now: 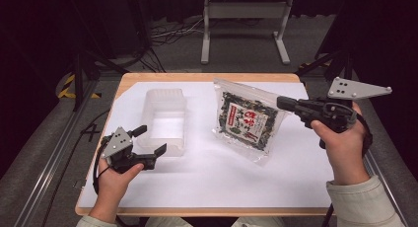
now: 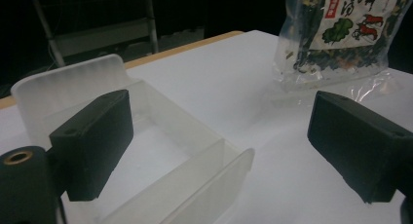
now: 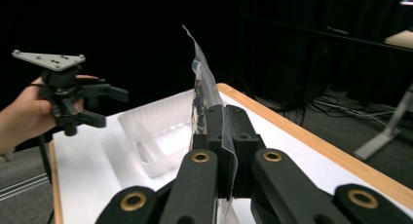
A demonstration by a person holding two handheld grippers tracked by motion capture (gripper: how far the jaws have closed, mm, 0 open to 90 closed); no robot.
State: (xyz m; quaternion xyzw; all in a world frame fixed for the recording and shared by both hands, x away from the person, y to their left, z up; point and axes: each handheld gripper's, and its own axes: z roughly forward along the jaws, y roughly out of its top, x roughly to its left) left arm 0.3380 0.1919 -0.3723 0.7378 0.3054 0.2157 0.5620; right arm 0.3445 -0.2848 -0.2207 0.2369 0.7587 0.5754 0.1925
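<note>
A clear bag of dried seaweed [image 1: 245, 119] with a red-and-white label hangs tilted above the white table, and my right gripper [image 1: 283, 103] is shut on its right edge. Seen edge-on in the right gripper view, the bag [image 3: 204, 87] stands up from between the closed jaws of my right gripper [image 3: 225, 136]. A translucent plastic container [image 1: 163, 119] lies empty at the table's left middle. My left gripper [image 1: 150, 140] is open at the container's near left corner. The left gripper view has the container [image 2: 122, 126] between the jaws and the bag [image 2: 341, 34] farther off.
A white sheet [image 1: 207, 182] covers the wooden table [image 1: 148, 78]. A grey metal stand [image 1: 244, 24] and cables lie on the floor beyond the far edge. Metal rails run along the table's left side [image 1: 49, 158].
</note>
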